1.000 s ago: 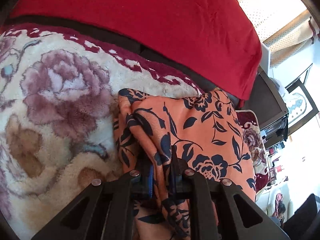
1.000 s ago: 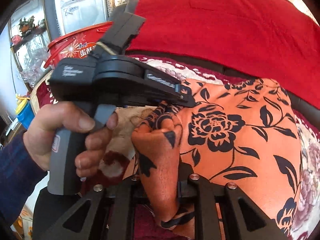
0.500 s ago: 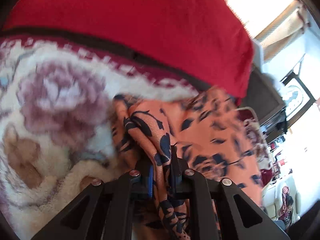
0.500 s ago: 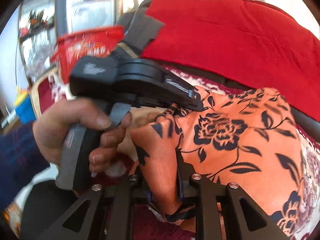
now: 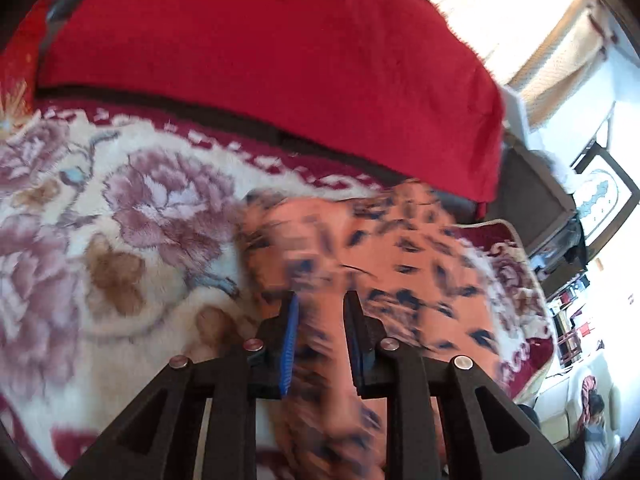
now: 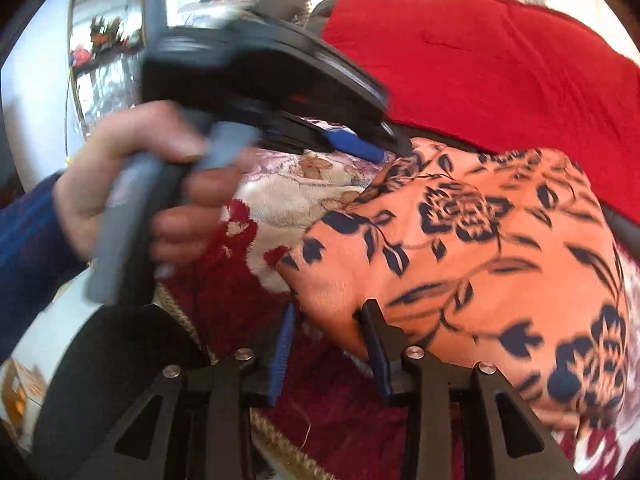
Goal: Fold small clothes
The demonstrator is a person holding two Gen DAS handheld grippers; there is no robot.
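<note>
1. An orange garment with a dark blue flower-and-leaf print lies folded on a plush cream blanket with mauve roses and a dark red border.
2. Behind them stands a backrest draped in a bright red cloth.
3. The left gripper has its jaws opening; blurred orange fabric shows in the gap, and the pads do not press on it.
4. The right gripper has its jaws opening too, and the near corner of the garment sits loosely between them.
5. In the right wrist view, the person's left hand, in a dark blue sleeve, grasps the grey handle of the left gripper above the garment's far edge.
</note>
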